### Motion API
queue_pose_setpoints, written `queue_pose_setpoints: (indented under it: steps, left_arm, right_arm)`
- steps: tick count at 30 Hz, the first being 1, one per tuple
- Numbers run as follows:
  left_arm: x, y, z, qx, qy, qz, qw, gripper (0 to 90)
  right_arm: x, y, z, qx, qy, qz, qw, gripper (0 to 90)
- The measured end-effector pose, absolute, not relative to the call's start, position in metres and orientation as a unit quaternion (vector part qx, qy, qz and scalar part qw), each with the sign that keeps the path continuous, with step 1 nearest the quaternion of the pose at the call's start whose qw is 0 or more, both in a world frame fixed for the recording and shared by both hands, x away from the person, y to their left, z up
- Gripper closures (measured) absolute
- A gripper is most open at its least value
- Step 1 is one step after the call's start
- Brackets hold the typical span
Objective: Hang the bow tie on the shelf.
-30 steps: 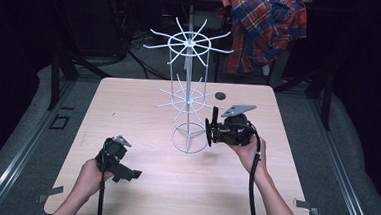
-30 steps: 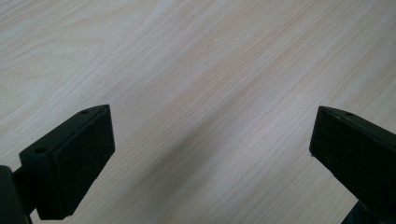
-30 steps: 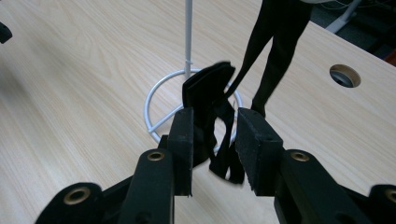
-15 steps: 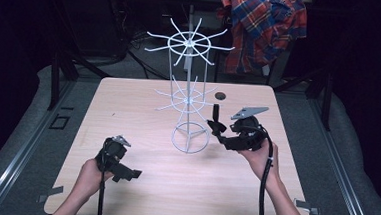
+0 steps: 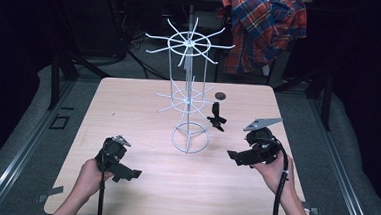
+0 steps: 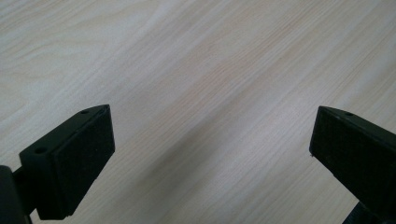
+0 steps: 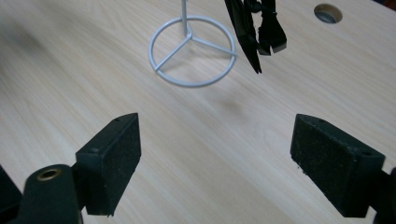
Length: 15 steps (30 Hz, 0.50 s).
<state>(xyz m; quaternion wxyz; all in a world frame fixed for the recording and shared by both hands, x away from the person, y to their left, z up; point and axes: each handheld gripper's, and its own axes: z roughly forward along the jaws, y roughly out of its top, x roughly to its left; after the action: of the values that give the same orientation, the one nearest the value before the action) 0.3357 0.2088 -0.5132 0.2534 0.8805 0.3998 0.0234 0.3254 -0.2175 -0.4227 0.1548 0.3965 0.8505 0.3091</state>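
Observation:
A white wire display rack [image 5: 185, 99] stands mid-table on a ring base [image 7: 191, 51]. A small black clip-like item [image 5: 217, 117] hangs from a lower arm on the rack's right side; it also dangles at the top of the right gripper view [image 7: 254, 32]. My right gripper [image 5: 237, 157] is held to the right of the rack and nearer the person, open and empty, apart from the item. Its jaws [image 7: 215, 140] stand wide over bare wood. My left gripper [image 5: 127, 173] rests low at the front left, open [image 6: 212, 126] and empty.
The wooden table [image 5: 128, 108] has a small round hole [image 5: 221, 96] behind the hanging item, also in the right gripper view [image 7: 328, 13]. A plaid shirt [image 5: 263, 27] hangs beyond the far edge. Dark floor and metal rails surround the table.
My right gripper has let go of the black item, which now hangs on the rack, and has drawn back to the right and toward the person. The left gripper has stayed put.

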Motion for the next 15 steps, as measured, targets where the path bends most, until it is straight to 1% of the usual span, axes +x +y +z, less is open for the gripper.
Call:
queue_pose_setpoints:
  steps: [11, 15]
  left_arm:
    - [0.335, 0.209, -0.513, 0.88, 0.402, 0.024, 0.253, 0.3]
    - [0.335, 0.208, -0.513, 0.881, 0.4, 0.025, 0.252, 0.3]
  right_arm:
    - [0.304, -0.238, -0.438, 0.405, 0.855, 0.284, 0.158, 12.9]
    - [0.291, -0.249, -0.454, 0.415, 0.858, 0.259, 0.154, 11.0]
